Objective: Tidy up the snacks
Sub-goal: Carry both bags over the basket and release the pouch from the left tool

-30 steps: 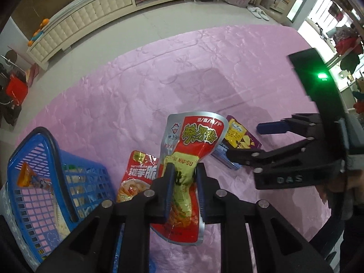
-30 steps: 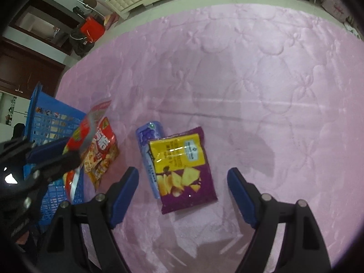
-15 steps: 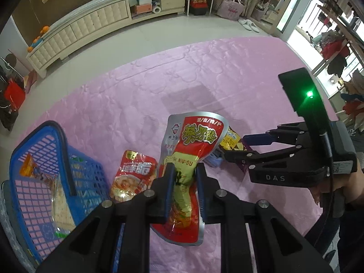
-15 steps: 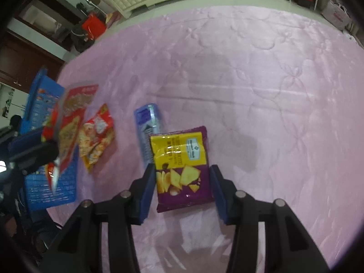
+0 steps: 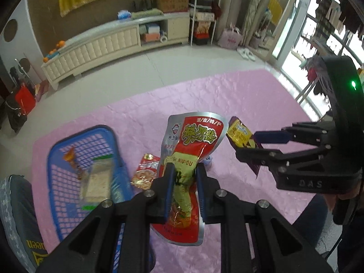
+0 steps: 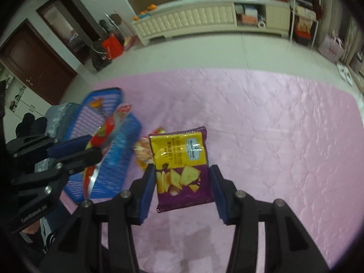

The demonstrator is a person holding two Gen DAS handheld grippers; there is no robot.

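My left gripper [image 5: 183, 182] is pinching the red beef snack pouch [image 5: 191, 159] tight above the pink quilt [image 5: 136, 113], right gripper [image 6: 182, 188] clamps the purple chip bag [image 6: 182, 166], blue basket [image 5: 56, 150] sits left.

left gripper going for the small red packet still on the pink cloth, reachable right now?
Probably not as is. The left gripper is shut on the big red pouch, which hangs over the small red packet by the blue basket. It would have to drop the pouch first.
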